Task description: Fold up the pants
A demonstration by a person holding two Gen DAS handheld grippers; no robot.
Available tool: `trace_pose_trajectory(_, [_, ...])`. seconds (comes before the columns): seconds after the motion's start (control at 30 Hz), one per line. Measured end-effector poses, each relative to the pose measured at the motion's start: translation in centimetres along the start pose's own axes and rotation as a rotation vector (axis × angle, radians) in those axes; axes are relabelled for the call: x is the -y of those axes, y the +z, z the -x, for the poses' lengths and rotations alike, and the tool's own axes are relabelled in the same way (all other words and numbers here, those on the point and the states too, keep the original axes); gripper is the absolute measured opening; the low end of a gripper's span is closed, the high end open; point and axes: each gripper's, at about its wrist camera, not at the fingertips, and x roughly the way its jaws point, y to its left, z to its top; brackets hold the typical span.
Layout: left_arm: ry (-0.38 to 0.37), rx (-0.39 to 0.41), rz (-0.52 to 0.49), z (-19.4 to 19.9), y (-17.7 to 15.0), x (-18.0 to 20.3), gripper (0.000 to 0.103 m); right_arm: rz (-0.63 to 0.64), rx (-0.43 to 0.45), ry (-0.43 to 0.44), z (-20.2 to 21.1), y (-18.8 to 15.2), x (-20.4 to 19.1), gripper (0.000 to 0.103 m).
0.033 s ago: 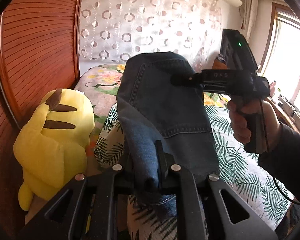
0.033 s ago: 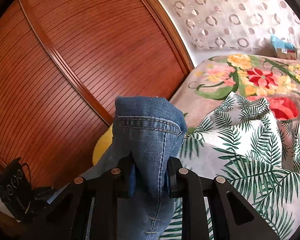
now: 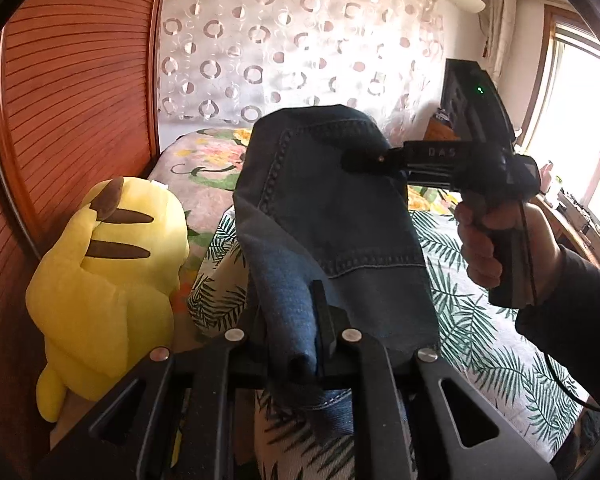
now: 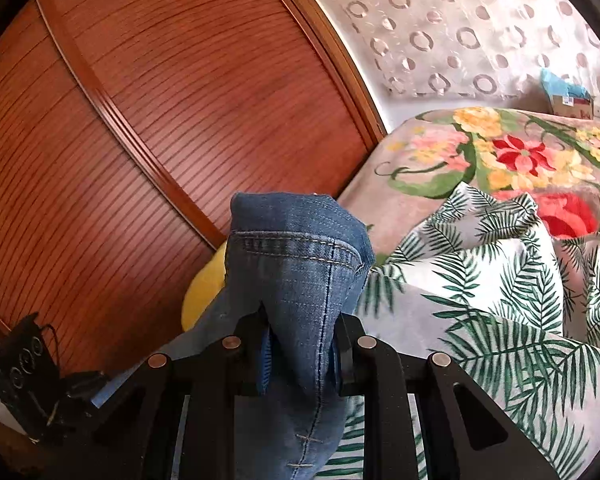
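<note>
the left hand-held gripper (image 3: 290, 344) is clamped on a bunched fold of the blue denim pants (image 3: 332, 216). the right hand-held gripper (image 4: 302, 354) is clamped on another part of the same garment, held by a hand (image 3: 496, 248). the pants hang raised above the bed with the palm-leaf print cover (image 3: 480, 344), near a yellow plush toy (image 3: 112, 276).

Bed (image 4: 384, 184), floral blanket (image 4: 500, 152), leaf-print quilt (image 4: 480, 320)
</note>
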Motion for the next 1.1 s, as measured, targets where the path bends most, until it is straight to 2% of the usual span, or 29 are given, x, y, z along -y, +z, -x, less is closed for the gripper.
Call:
trace_pose_trajectory(0.3, [0.015,-0.014,0.002,-1.5,0.5,0.3,0.016,0.009,0.004,-0.001,-0.6,0.3,2.2,0.023])
trace_pose_trajectory(0.47, [0.028,-0.033,-0.003,-2.5,0.1,0.4,0.016,0.003,-0.017,-0.033,-0.8,-0.1,2.9,0.024])
trace_pose_trajectory(0.83, [0.054,-0.086,0.003,-4.2,-1.5,-0.6,0.016,0.07,-0.041,-0.126,-0.3,0.7,-0.5,0.029])
trace_pose_trajectory(0.97, [0.054,-0.085,0.012,-4.4,-2.0,-0.6,0.016,0.071,-0.105,-0.228,-1.2,1.1,-1.1,0.041])
trace_pose_trajectory(1.1, [0.055,-0.079,0.016,-4.3,-2.2,-0.4,0.016,0.016,-0.14,-0.238,-1.1,1.3,-0.1,0.049])
